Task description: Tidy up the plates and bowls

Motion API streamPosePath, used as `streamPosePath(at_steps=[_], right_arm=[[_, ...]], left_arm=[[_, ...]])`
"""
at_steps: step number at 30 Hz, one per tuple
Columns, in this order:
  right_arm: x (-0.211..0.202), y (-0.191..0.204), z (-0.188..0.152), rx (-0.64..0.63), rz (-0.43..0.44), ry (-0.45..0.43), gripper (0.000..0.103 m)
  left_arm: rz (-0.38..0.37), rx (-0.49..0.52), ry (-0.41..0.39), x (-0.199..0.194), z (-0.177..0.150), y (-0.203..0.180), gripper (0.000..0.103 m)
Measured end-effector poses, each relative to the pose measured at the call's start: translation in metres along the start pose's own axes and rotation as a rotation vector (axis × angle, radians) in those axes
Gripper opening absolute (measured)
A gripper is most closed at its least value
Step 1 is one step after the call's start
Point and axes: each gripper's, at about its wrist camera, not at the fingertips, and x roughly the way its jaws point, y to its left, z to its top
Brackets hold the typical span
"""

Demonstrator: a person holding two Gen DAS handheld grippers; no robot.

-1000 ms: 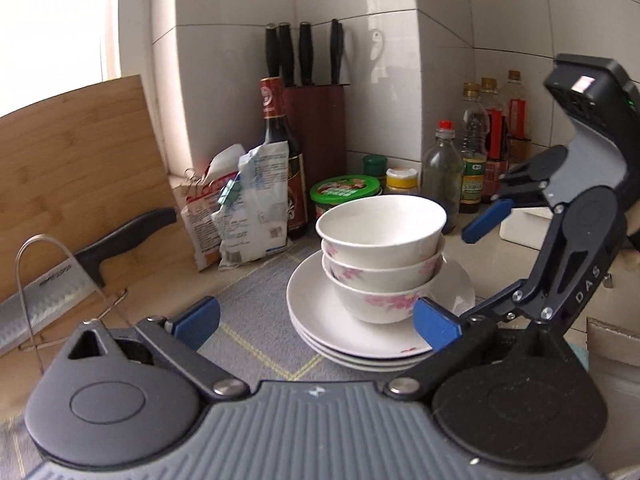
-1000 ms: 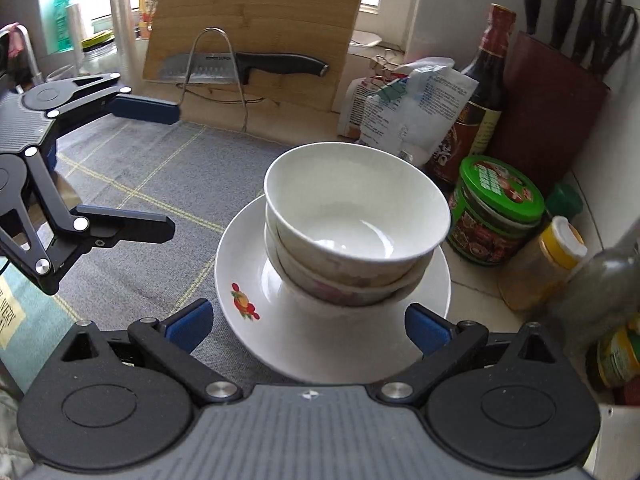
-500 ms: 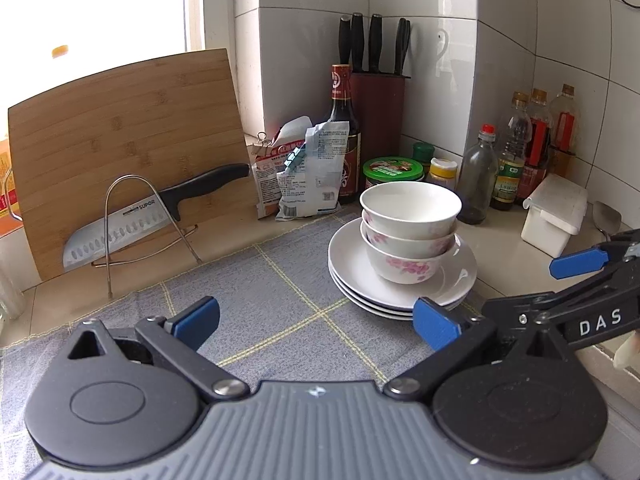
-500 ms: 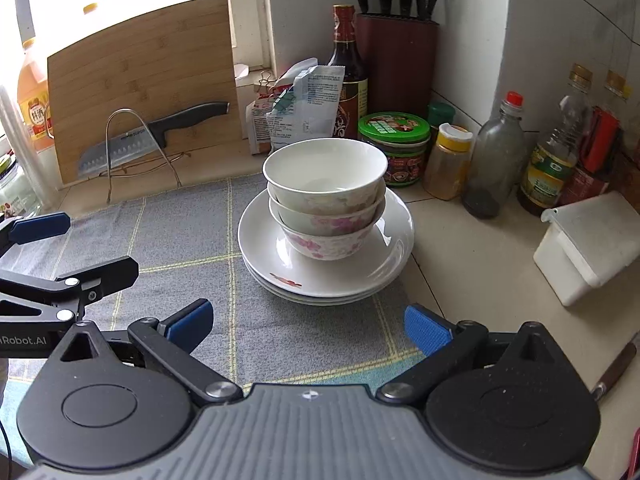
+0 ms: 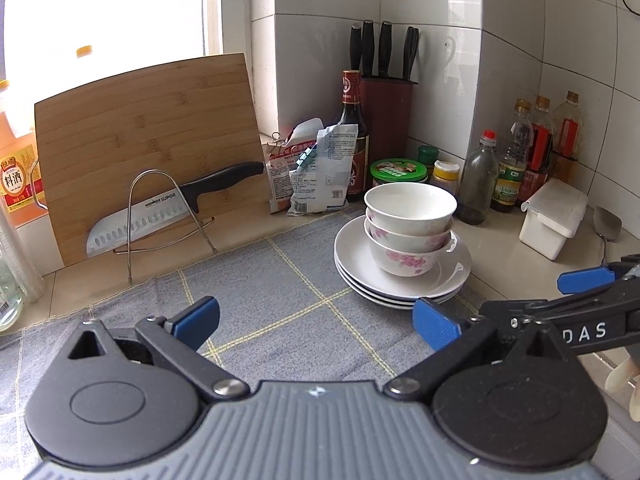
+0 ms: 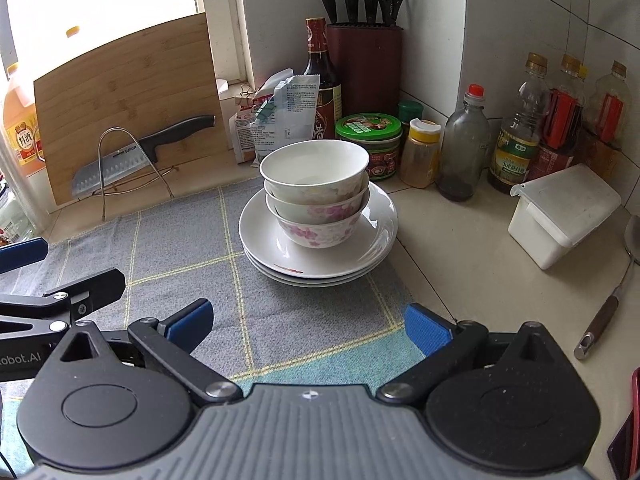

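A tall bamboo cutting board leans far left, a black-handled cleaver resting before it; a dark red knife block stands in the far corner.

Three bowls sit nested on a stack of plates, which rests on the right edge of the cloth mat on the table. Behind them stand a lidded jar, a dark bottle and a knife block. A cutting board leans far left, with a knife on its rack before it. A lidded box lies to my right.
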Motion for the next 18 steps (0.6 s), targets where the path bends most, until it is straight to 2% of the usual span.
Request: streamPosePath(at_steps=[18], right_arm=[[-0.0090,0.0012,-0.0022,0.017,-0.034,-0.005,0.103]], left_arm=[[-0.009,0.001,0.001,-0.0043,0.0009,-0.0023,0.102]])
